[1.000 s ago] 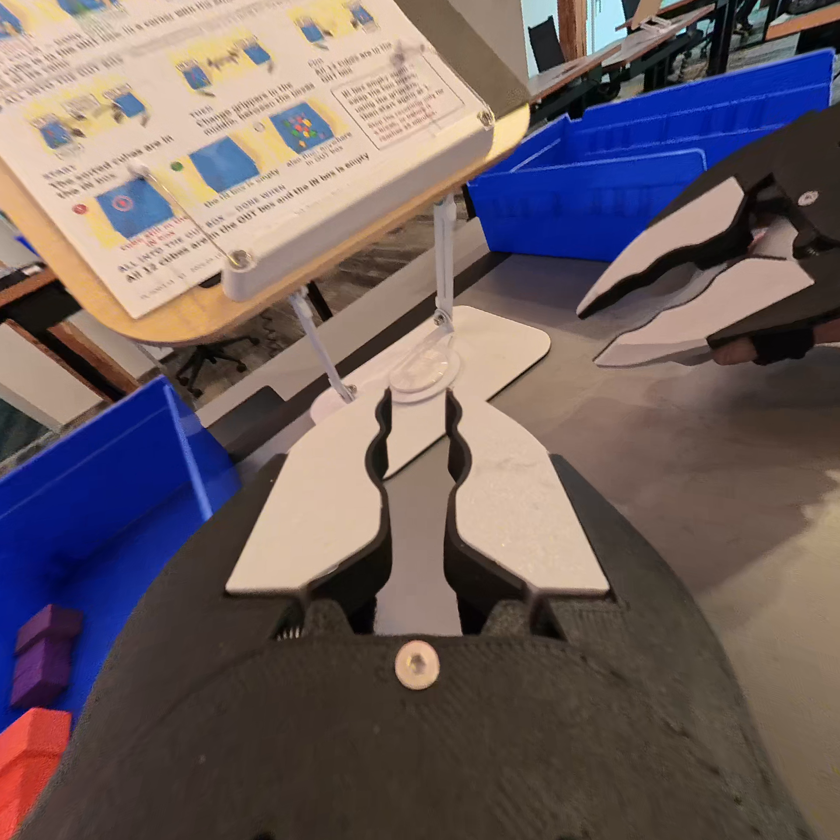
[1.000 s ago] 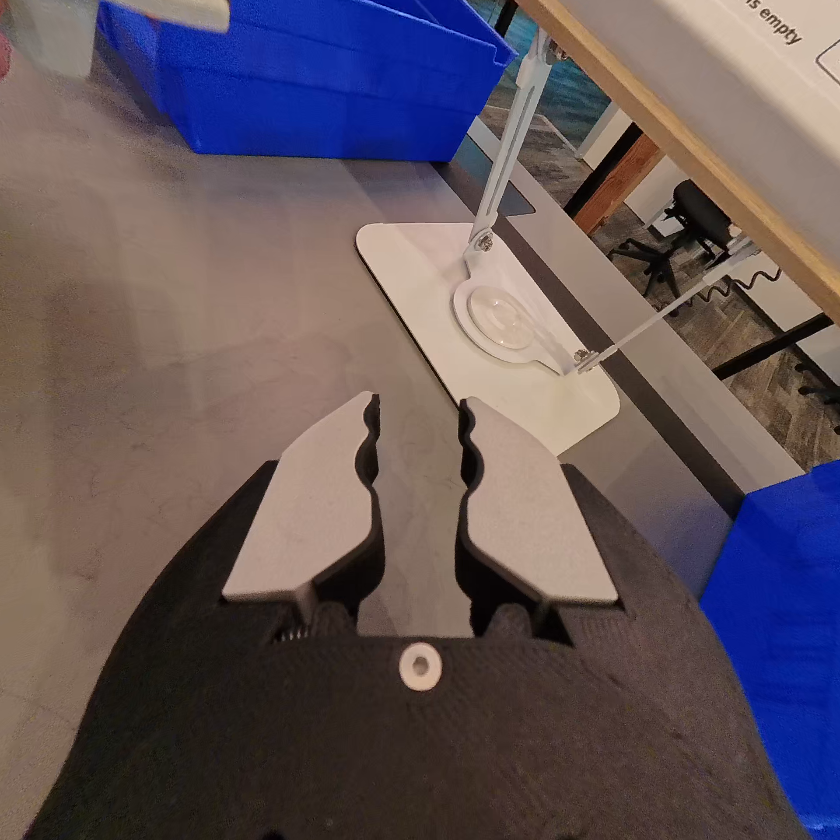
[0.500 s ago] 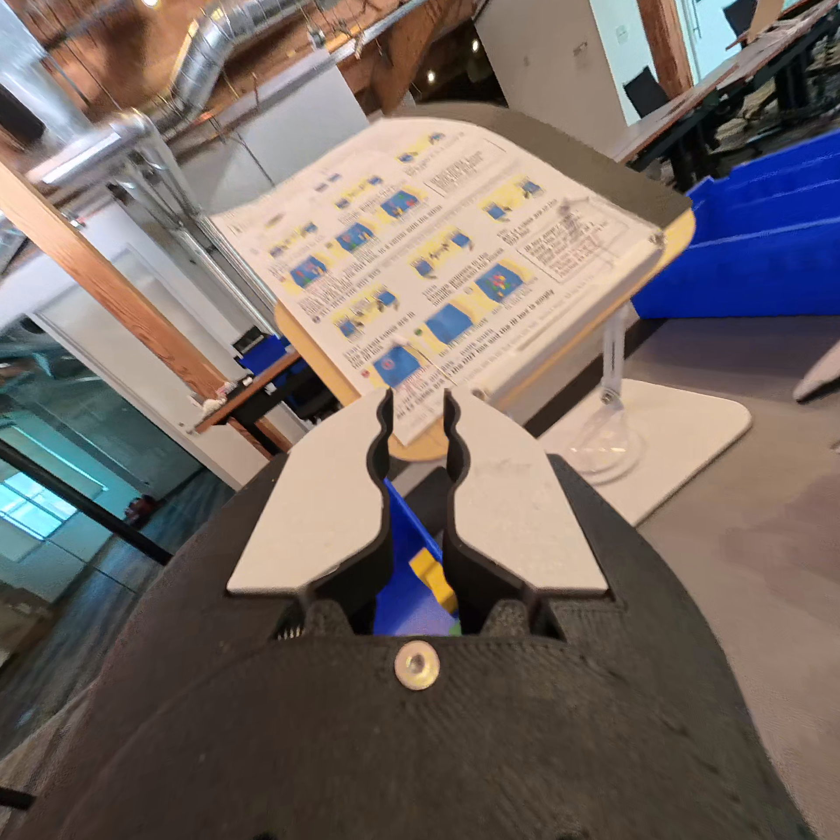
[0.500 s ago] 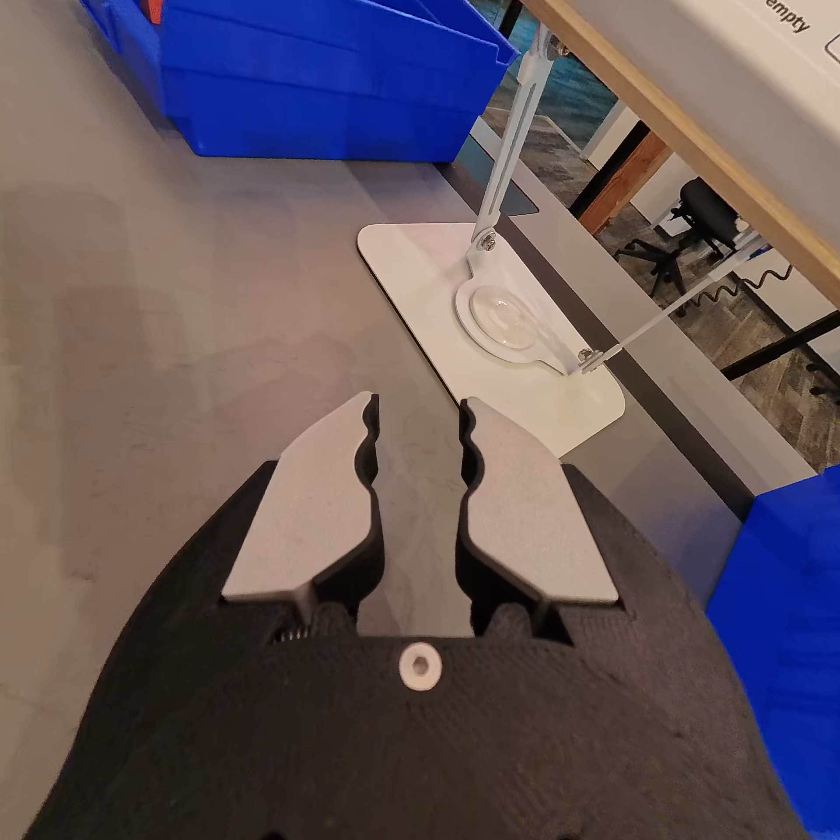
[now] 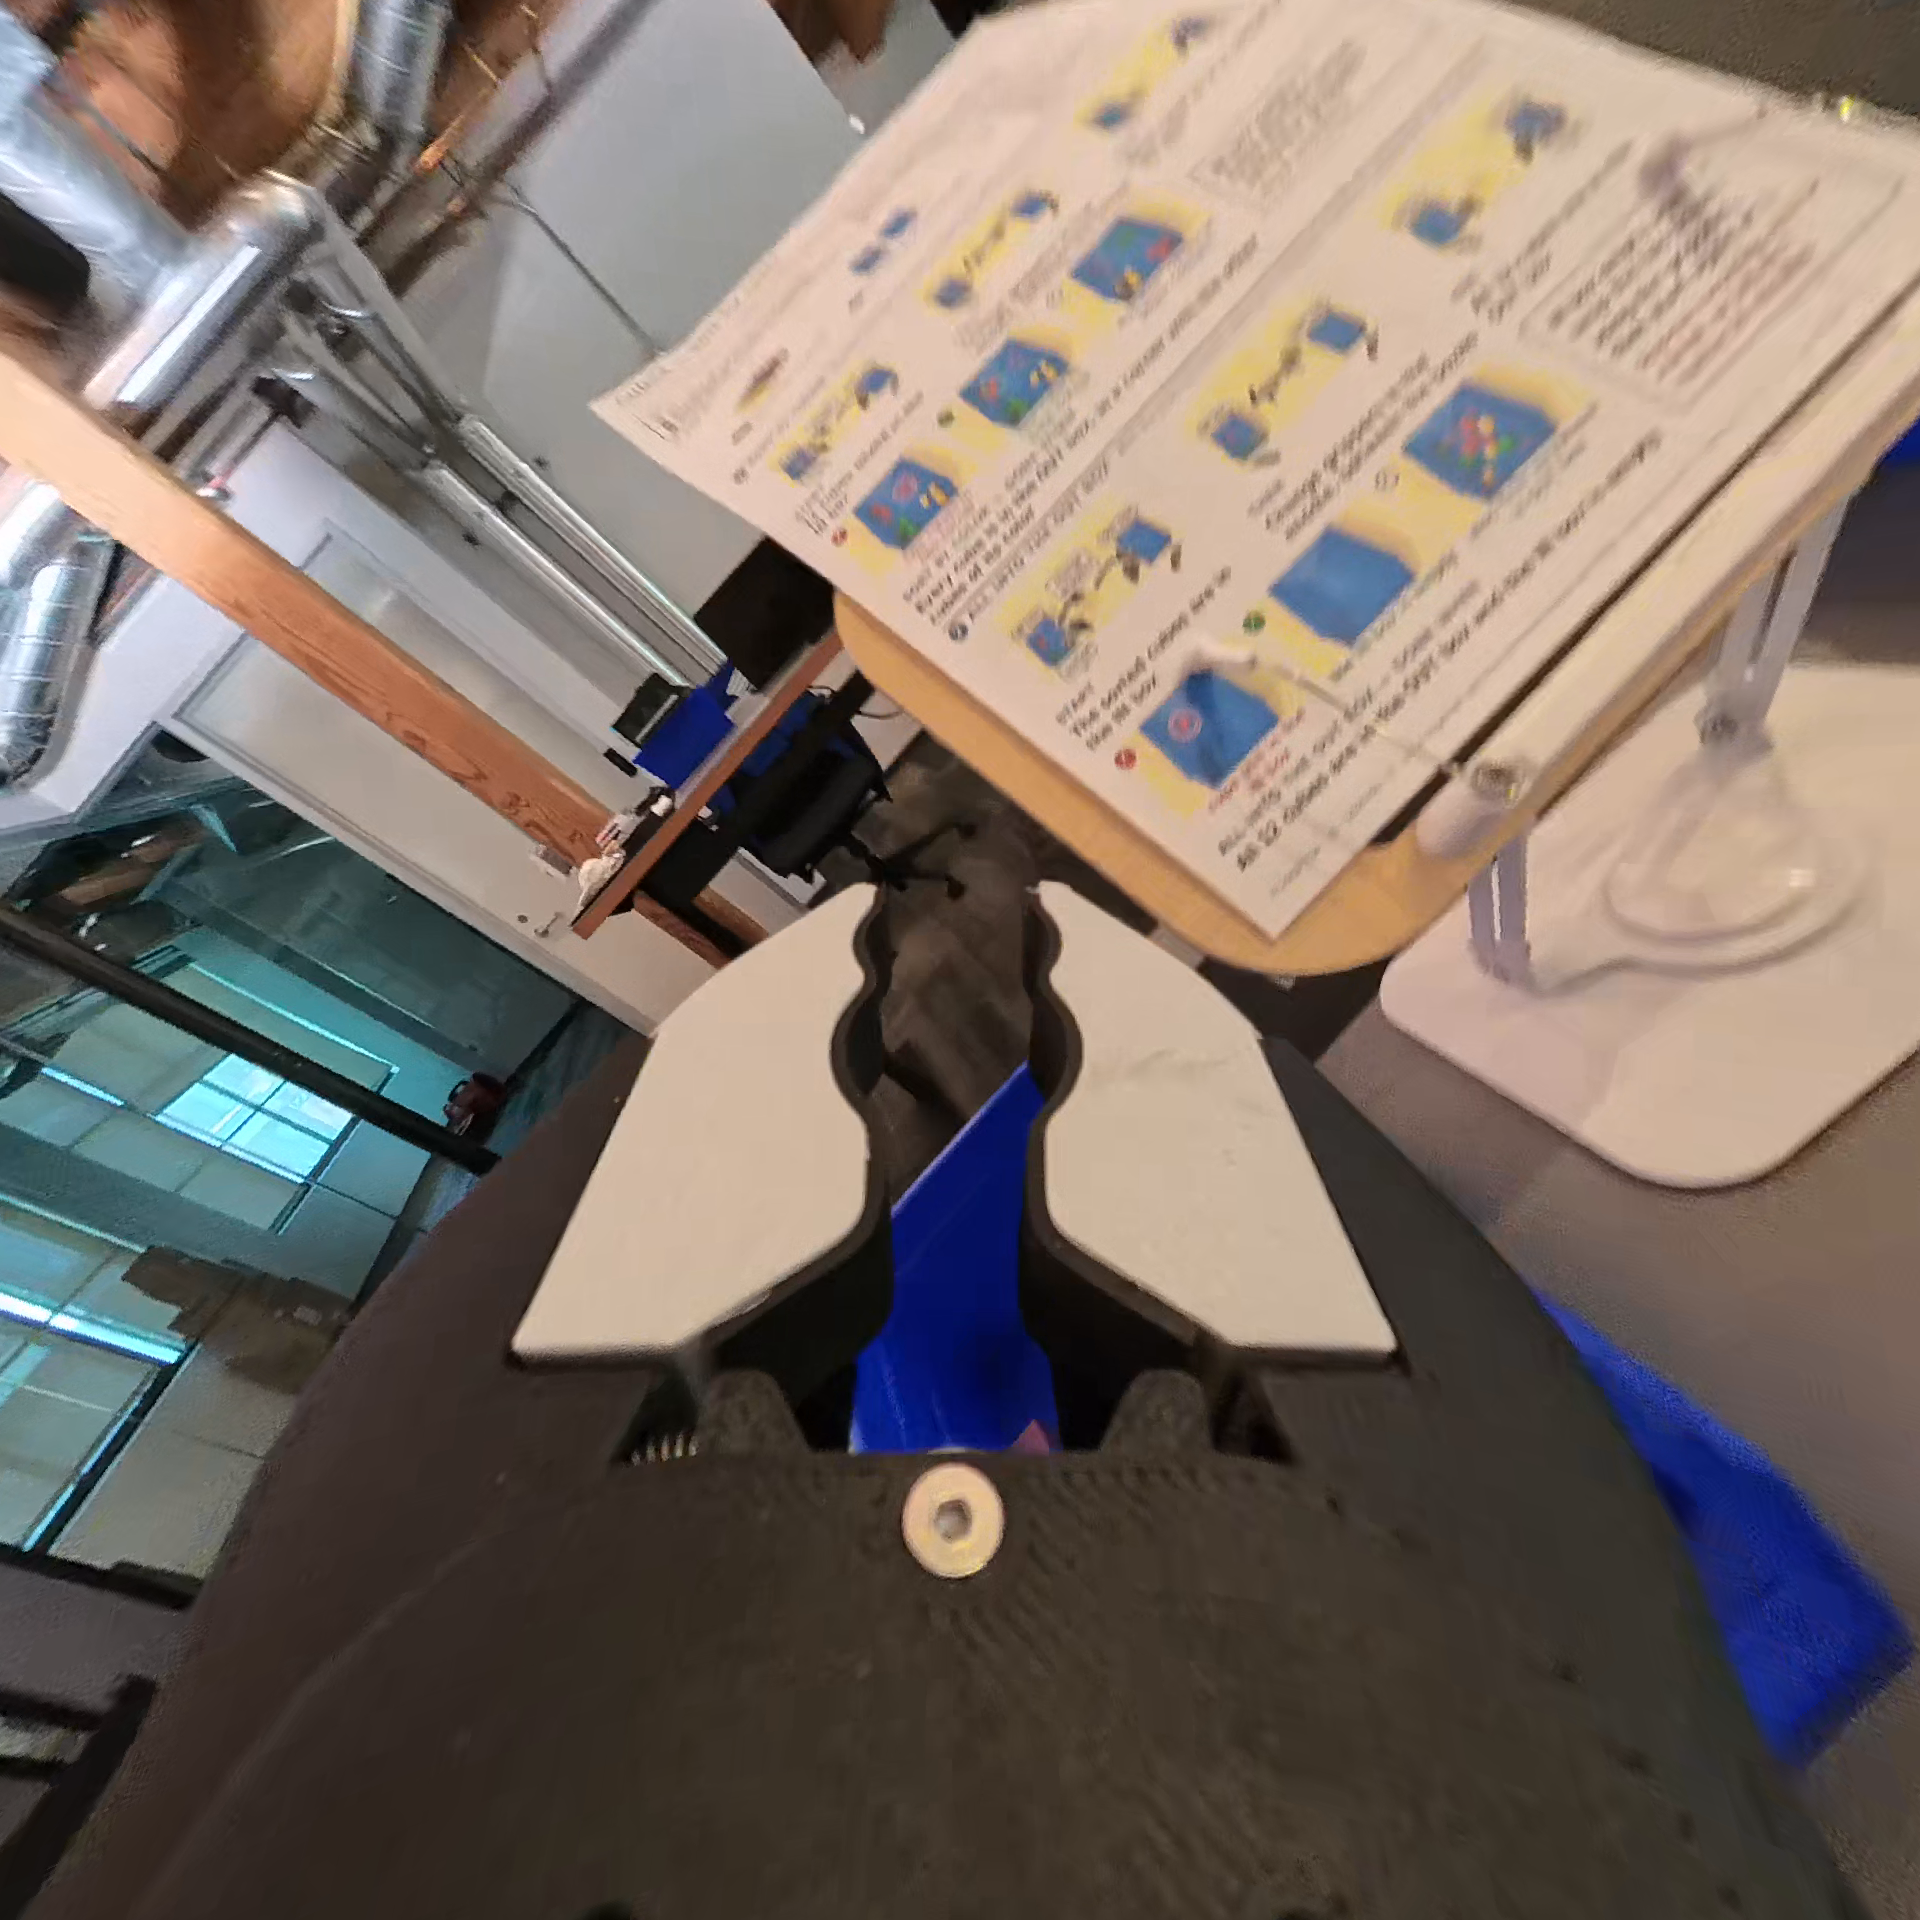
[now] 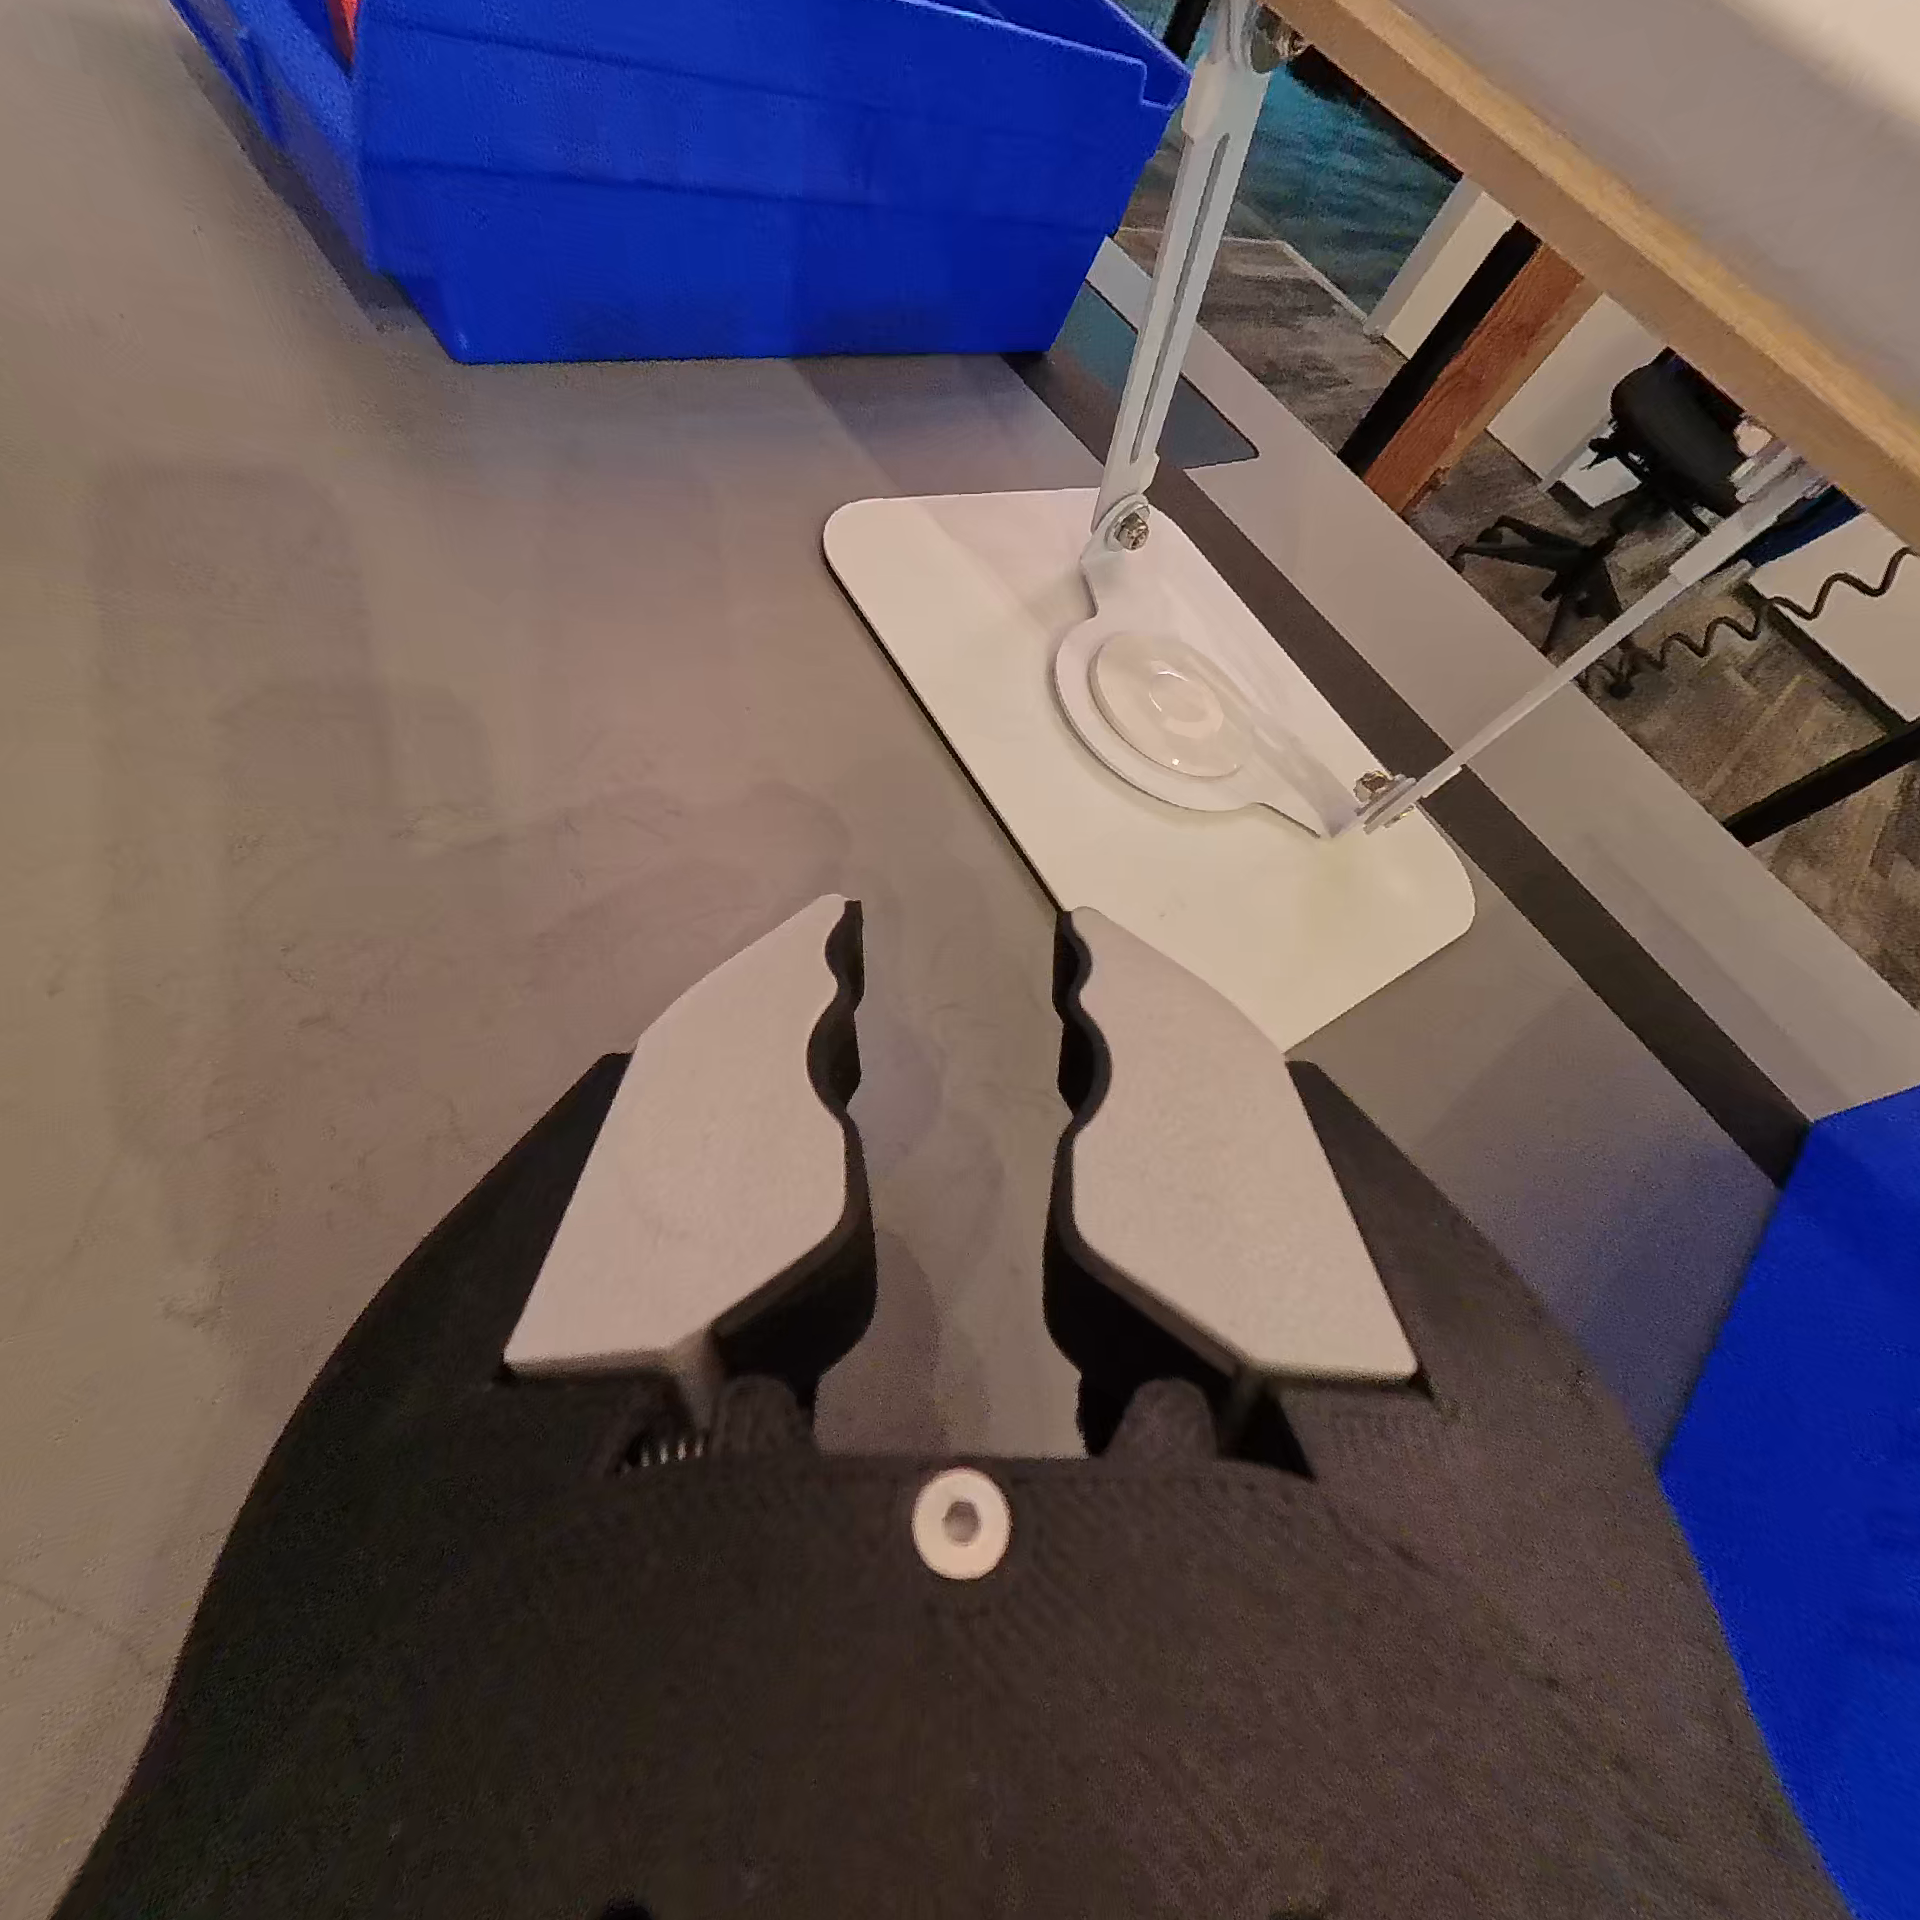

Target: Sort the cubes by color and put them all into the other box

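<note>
Left gripper (image 5: 956,904): jaws apart, nothing between them, held tilted above the near blue box (image 5: 961,1278). That box shows only through the gap between the fingers and as a strip at the lower right; a small purple patch at the base of the gap may be a cube, cannot confirm. The instruction sheet (image 5: 1299,436) on its wooden board stands ahead and to the right, blurred, on a white stand base (image 5: 1662,1060).

Right gripper (image 6: 956,925): jaws apart, empty, low over bare grey worktop (image 6: 416,727). A second blue box (image 6: 748,208) sits well ahead to the left, a red corner visible inside its top edge. Another blue box wall (image 6: 1829,1403) lies just beside the gripper on the right. The stand base (image 6: 1143,748) lies ahead to the right.
</note>
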`<state>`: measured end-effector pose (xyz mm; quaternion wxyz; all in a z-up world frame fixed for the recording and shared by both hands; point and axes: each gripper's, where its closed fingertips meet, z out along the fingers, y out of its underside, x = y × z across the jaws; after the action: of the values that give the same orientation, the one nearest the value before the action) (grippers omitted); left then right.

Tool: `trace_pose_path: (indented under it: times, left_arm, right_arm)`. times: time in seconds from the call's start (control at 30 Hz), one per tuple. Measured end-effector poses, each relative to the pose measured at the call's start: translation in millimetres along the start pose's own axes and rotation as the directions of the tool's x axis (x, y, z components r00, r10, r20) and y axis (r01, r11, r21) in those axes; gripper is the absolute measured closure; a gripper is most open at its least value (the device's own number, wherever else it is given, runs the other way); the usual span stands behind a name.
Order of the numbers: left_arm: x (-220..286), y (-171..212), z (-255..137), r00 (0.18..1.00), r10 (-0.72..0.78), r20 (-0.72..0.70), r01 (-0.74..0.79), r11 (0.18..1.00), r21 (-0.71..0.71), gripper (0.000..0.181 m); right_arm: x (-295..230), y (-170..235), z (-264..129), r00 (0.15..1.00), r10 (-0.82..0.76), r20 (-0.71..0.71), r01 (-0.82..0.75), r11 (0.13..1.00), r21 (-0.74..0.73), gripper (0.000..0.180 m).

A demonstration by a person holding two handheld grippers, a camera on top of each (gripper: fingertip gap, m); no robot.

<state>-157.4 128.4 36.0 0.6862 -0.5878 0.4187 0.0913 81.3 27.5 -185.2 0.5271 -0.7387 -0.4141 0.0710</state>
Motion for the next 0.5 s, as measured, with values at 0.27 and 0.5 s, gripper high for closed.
trace_pose_path:
  times: [0.27,0.5]
  left_arm:
    - [-16,75,20,0.963,0.12,-0.242,-0.173,0.962,-0.21,0.154]
    - [-9,141,29,0.859,0.137,-0.494,-0.338,0.875,-0.346,0.154]
  right_arm:
    - [-5,1,2,0.999,0.012,0.036,-0.012,1.0,0.0,0.144]
    - [-8,2,2,0.999,0.011,0.052,-0.011,1.0,0.0,0.144]
